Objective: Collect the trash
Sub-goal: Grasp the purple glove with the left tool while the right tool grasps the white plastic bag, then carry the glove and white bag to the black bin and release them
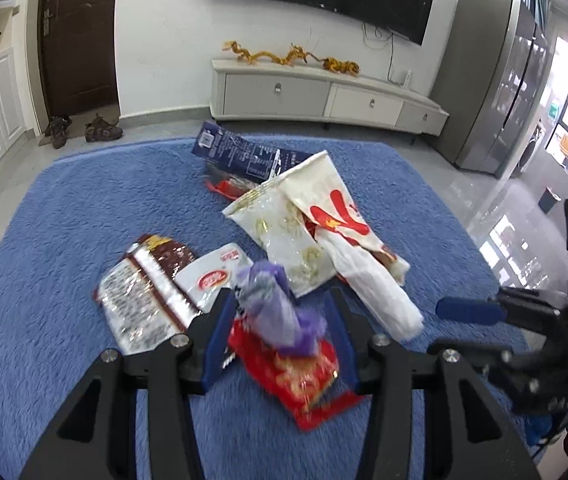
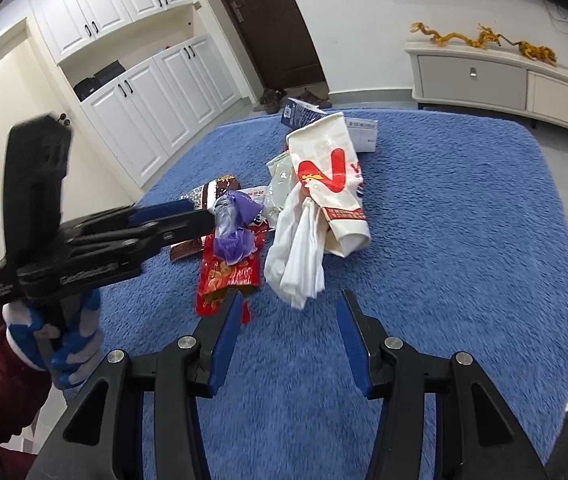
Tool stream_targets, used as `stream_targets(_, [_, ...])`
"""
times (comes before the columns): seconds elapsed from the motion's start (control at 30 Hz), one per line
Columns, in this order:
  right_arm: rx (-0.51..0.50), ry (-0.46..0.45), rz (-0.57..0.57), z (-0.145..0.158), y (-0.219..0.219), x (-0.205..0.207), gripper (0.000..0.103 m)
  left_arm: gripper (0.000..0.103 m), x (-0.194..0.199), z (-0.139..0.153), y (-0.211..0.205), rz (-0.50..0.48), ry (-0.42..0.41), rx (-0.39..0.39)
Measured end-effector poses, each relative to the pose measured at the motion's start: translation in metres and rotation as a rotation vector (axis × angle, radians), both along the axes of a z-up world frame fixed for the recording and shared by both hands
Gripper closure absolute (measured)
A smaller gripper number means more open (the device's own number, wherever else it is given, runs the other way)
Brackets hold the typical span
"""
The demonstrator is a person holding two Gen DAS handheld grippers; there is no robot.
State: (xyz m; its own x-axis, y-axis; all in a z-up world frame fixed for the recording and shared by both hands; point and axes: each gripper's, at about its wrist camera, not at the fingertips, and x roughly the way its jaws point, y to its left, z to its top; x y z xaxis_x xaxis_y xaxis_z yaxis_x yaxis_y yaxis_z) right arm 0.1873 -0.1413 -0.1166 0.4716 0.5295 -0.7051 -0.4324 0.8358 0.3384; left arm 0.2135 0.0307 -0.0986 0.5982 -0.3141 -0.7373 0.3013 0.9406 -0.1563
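Wrappers [image 1: 284, 236] litter blue rug [image 1: 63, 208] before white cabinet [image 1: 324, 96].

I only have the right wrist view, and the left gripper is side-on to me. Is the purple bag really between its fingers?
Observer: Yes. The left wrist view looks straight along it, and the purple bag stands pinched in the left gripper.
Operator: What's hidden behind that gripper?
Observer: A brown and silver wrapper lies flat on the rug, just left of that gripper.
Operator: Anything under the carton?
Observer: A red wrapper pokes out from under the carton.
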Motion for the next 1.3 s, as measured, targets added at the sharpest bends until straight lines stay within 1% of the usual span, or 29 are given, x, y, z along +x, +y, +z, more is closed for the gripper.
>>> stream_targets(0.1, [0.007, 0.016, 0.008, -0.006, 0.006, 0.010, 0.055, 0.062, 0.009, -0.006, -0.003, -0.003, 0.008, 0.018])
stream_targets(0.17, [0.006, 0.025, 0.006, -0.010, 0.010, 0.016, 0.058, 0.071, 0.012, -0.010, -0.002, -0.008, 0.027, 0.004])
stream_targets(0.2, [0.012, 0.031, 0.006, -0.011, 0.011, 0.018, 0.061, 0.073, 0.013, -0.012, -0.002, -0.005, 0.037, 0.001])
stream_targets(0.23, [0.016, 0.040, 0.004, -0.014, 0.013, 0.022, 0.061, 0.077, 0.013, -0.015, -0.002, -0.003, 0.044, 0.000])
stream_targets(0.27, [0.011, 0.046, -0.004, -0.017, 0.014, 0.025, 0.064, 0.077, 0.013, -0.017, -0.002, -0.001, 0.048, -0.001])
stream_targets(0.33, [0.013, 0.059, -0.016, -0.021, 0.015, 0.031, 0.077, 0.078, 0.011, -0.018, 0.000, 0.007, 0.043, -0.008])
stream_targets(0.37, [0.015, 0.061, -0.020, -0.022, 0.016, 0.034, 0.090, 0.079, 0.009, -0.017, 0.001, 0.010, 0.041, -0.019])
stream_targets(0.4, [0.017, 0.060, -0.023, -0.023, 0.015, 0.035, 0.096, 0.079, 0.007, -0.016, 0.002, 0.013, 0.038, -0.023])
stream_targets(0.5, [0.017, 0.051, -0.019, -0.020, 0.013, 0.033, 0.099, 0.080, -0.002, -0.009, 0.002, 0.019, 0.017, -0.024])
stream_targets(0.6, [-0.001, 0.024, -0.005, -0.011, 0.010, 0.020, 0.099, 0.081, -0.015, 0.001, 0.003, 0.023, -0.006, -0.022])
stream_targets(0.73, [-0.011, -0.018, -0.003, 0.006, 0.001, -0.004, 0.099, 0.081, -0.036, 0.023, 0.000, 0.024, -0.051, -0.013])
stream_targets(0.83, [-0.009, -0.058, -0.038, 0.026, -0.018, -0.027, 0.099, 0.081, -0.053, 0.041, -0.007, 0.008, -0.077, -0.017])
stream_targets(0.9, [-0.009, -0.083, -0.066, 0.037, -0.033, -0.041, 0.099, 0.081, -0.064, 0.053, -0.020, -0.019, -0.100, -0.009])
stream_targets(0.97, [-0.009, -0.112, -0.118, 0.051, -0.056, -0.062, 0.099, 0.081, -0.074, 0.065, -0.036, -0.056, -0.111, -0.018])
stream_targets(1.07, [-0.015, -0.135, -0.197, 0.063, -0.095, -0.087, 0.099, 0.081, -0.088, 0.079, -0.071, -0.129, -0.131, -0.026])
stream_targets(1.2, [-0.044, -0.129, -0.336, 0.063, -0.159, -0.125, 0.099, 0.081, -0.100, 0.088, -0.136, -0.254, -0.128, -0.033])
stream_targets(1.3, [-0.065, -0.097, -0.440, 0.051, -0.209, -0.153, 0.099, 0.081, -0.105, 0.086, -0.193, -0.354, -0.102, -0.033])
